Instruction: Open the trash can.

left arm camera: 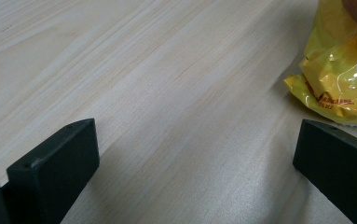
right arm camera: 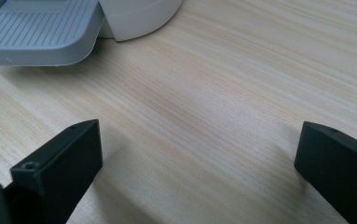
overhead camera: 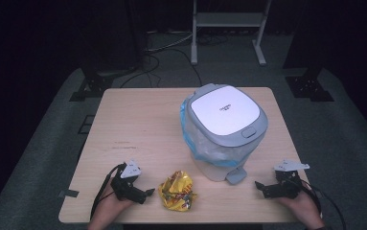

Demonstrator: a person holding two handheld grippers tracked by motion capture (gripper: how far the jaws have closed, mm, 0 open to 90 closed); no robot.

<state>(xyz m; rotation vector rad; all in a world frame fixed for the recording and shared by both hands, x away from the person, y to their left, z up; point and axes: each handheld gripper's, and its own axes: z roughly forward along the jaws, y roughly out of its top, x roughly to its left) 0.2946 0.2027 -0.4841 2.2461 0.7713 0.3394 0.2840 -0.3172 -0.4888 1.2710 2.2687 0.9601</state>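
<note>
A crumpled yellow snack wrapper [overhead camera: 177,191] lies near the table's front edge. Left of it rests my left gripper [overhead camera: 145,195], pointing right at the wrapper. Its jaws stand wide open over bare wood. In the left gripper view [left arm camera: 195,140] the wrapper [left arm camera: 339,74] lies just beyond the right jaw, apart from it. A white pedal bin [overhead camera: 224,129] with a grey lid and a blue-edged liner stands at centre right. My right gripper [overhead camera: 261,189] lies at the front right, open and empty, aimed left at the bin's grey pedal [overhead camera: 236,175]. The right gripper view [right arm camera: 199,142] shows the pedal [right arm camera: 36,32] ahead.
The light wooden table [overhead camera: 138,124] has bare room on its left half and behind the wrapper. Beyond its far edge are a white stand [overhead camera: 226,28], black stand feet [overhead camera: 95,84] and cables on the grey floor.
</note>
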